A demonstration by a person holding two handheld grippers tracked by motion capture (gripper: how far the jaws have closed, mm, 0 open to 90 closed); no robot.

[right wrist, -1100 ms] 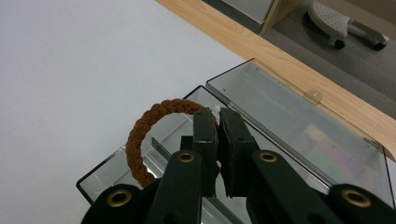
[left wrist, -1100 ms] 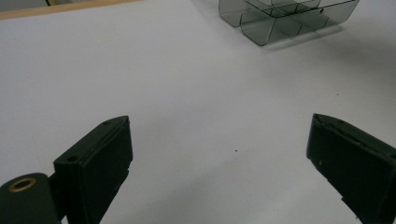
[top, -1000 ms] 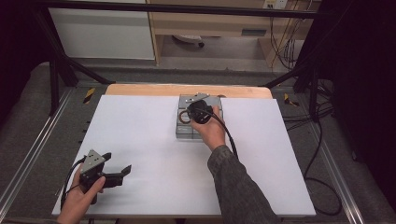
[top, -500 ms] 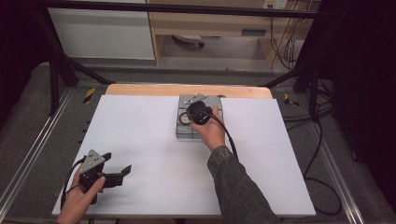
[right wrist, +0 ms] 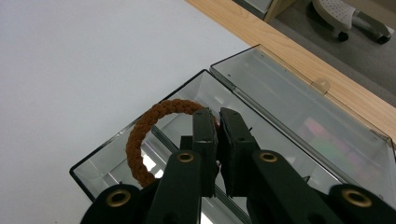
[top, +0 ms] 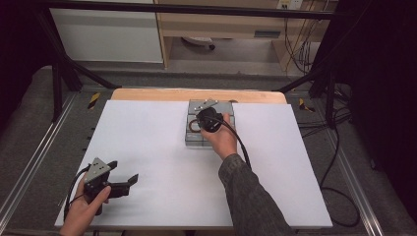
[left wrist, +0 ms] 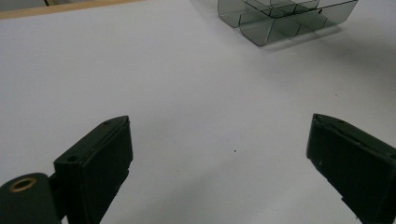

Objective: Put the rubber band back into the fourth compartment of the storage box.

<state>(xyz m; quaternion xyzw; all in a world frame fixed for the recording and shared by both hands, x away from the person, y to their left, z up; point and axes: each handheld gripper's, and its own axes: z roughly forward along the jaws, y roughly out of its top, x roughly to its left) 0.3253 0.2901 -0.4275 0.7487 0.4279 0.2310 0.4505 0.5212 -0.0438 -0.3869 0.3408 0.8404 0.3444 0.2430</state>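
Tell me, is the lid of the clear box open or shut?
Open. The lid lies swung back flat behind the clear box, leaving its compartments uncovered.

The left gripper (top: pixel 123 181) lies low near the person's side, its jaws wide apart. The right gripper (right wrist: pixel 217 128) (arm stretched forward, sleeve visible) has its jaws pressed nearly together.

We look down from above on the white table (top: pixel 162 147); our two gripper cameras sit low and close, both facing the clear box (left wrist: pixel 280 18).
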